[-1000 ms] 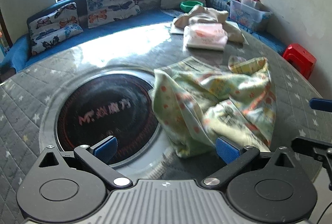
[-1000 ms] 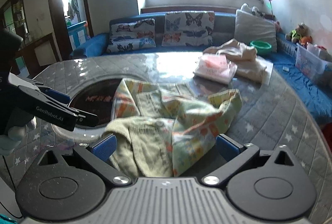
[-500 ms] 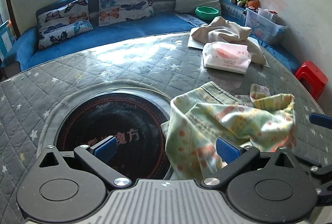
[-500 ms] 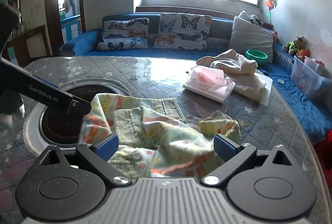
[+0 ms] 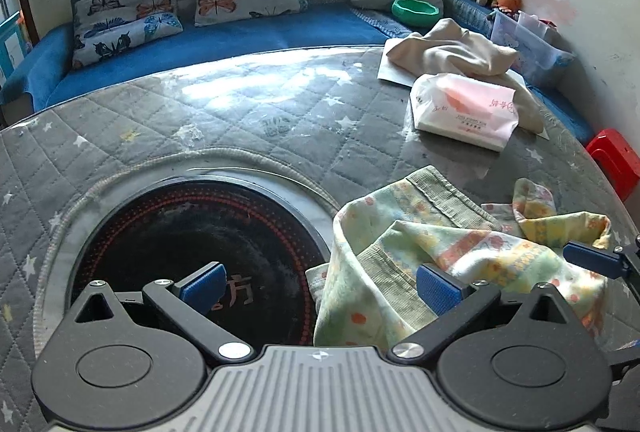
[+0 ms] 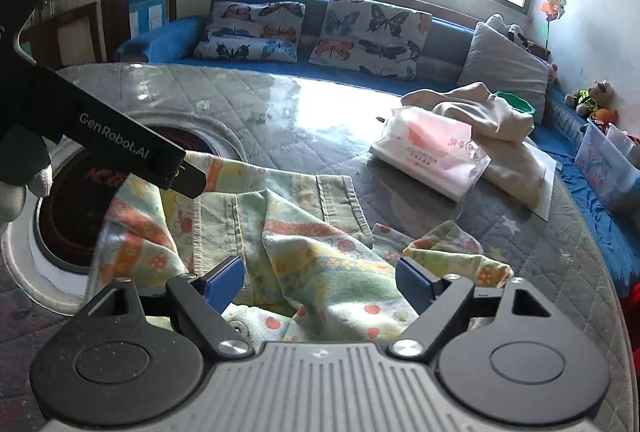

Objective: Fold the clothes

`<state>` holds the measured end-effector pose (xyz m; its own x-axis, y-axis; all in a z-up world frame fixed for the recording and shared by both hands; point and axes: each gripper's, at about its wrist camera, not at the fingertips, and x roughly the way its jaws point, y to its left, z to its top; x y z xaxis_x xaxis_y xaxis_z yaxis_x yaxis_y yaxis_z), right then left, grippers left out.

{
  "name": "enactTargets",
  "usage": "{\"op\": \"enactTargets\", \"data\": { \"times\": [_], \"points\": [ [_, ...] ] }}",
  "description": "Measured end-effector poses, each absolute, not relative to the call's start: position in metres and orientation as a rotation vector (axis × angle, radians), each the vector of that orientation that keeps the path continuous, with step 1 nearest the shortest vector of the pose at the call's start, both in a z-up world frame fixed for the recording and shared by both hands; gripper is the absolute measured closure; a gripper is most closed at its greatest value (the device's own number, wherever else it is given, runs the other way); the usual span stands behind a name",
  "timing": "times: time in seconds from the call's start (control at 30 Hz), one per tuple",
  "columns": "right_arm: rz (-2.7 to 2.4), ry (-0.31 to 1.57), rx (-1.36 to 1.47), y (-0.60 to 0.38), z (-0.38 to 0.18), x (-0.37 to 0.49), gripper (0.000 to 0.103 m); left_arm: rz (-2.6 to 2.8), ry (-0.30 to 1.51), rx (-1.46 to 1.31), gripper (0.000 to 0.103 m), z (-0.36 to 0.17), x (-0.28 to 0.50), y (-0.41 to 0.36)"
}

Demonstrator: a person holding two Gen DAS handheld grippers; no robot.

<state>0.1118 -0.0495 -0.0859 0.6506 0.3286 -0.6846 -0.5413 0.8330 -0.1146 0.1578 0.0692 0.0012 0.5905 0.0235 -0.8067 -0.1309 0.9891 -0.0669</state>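
A crumpled pale green and yellow garment (image 5: 460, 256) with orange flower print lies on the grey quilted table. Its left edge hangs over the black round hotplate (image 5: 188, 232). My left gripper (image 5: 320, 284) is open at the garment's left edge, with cloth against its right pad and the hotplate under its left. My right gripper (image 6: 319, 284) is low over the garment (image 6: 312, 232). Its jaws are closing with a fold of cloth between them, and the pads are not pressing it. One black finger (image 6: 132, 148) of the left gripper reaches the cloth's left corner.
A pink and white tissue pack (image 5: 464, 112) and a beige cloth (image 5: 448, 48) lie at the table's far right. Behind is a blue sofa (image 5: 240, 32) with butterfly cushions and a green bowl (image 5: 414, 10). A red stool (image 5: 616, 160) stands to the right of the table.
Both grippers have come lower and closer over the garment. The right jaws have narrowed around a fold. The cloth now sits further right in the left wrist view.
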Motion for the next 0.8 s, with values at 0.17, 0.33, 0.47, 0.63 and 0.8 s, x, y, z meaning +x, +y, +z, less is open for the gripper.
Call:
{"op": "enactTargets", "data": {
  "times": [0.17,0.33,0.47,0.63,0.8],
  "points": [
    [0.485,0.715,-0.359,-0.047,-0.094,0.117,0.030,0.077,0.953,-0.162,0.008,-0.008,0.165,0.072],
    [0.458,0.730,-0.370,-0.053,-0.100,0.120,0.046,0.028,0.976,-0.174,0.036,-0.017,0.164,0.070],
    [0.458,0.736,-0.353,-0.060,-0.100,0.120,0.066,-0.008,0.986,-0.197,0.067,-0.021,0.161,0.070],
    [0.451,0.716,-0.325,-0.073,-0.097,0.113,0.086,-0.033,0.970,-0.204,0.085,-0.018,0.149,0.071],
    [0.426,0.686,-0.285,-0.090,-0.092,0.102,0.094,-0.039,0.937,-0.206,0.091,-0.009,0.135,0.072]
  ]
}}
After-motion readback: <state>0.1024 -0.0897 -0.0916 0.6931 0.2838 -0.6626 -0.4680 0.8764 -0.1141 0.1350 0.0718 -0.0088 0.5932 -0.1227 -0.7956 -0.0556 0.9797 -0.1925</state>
